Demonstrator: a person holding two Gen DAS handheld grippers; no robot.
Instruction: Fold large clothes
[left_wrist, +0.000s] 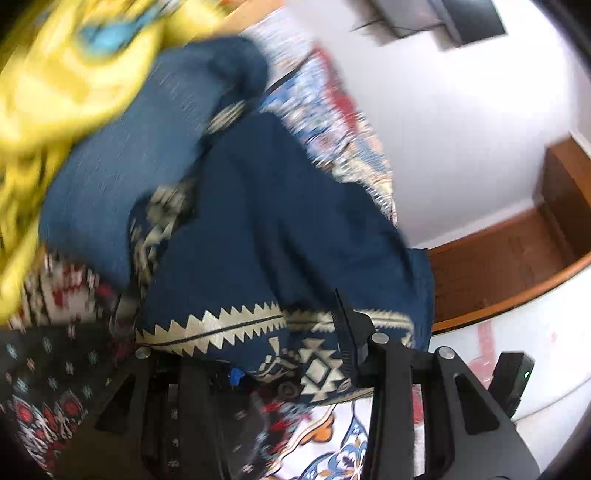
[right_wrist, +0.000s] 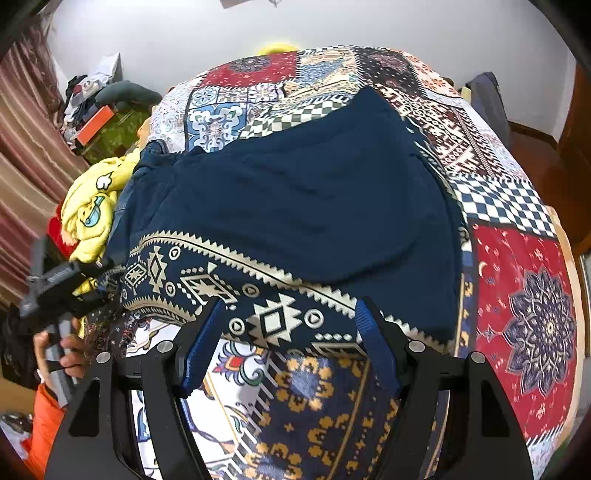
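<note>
Through the left wrist view, blurred, we saw the navy garment (left_wrist: 266, 221) bunched up right at our left gripper (left_wrist: 251, 373), its cream zigzag border (left_wrist: 214, 325) draped between the partly closed jaws; whether they pinched it we could not tell. A yellow garment (left_wrist: 66, 74) lay beyond. Through the right wrist view, the navy garment (right_wrist: 295, 192) lay spread on the patchwork bed cover (right_wrist: 524, 288), its long axis slanting from near left to far right, its patterned border just ahead of our right gripper (right_wrist: 288, 354), whose jaws stood wide and empty above the bed.
</note>
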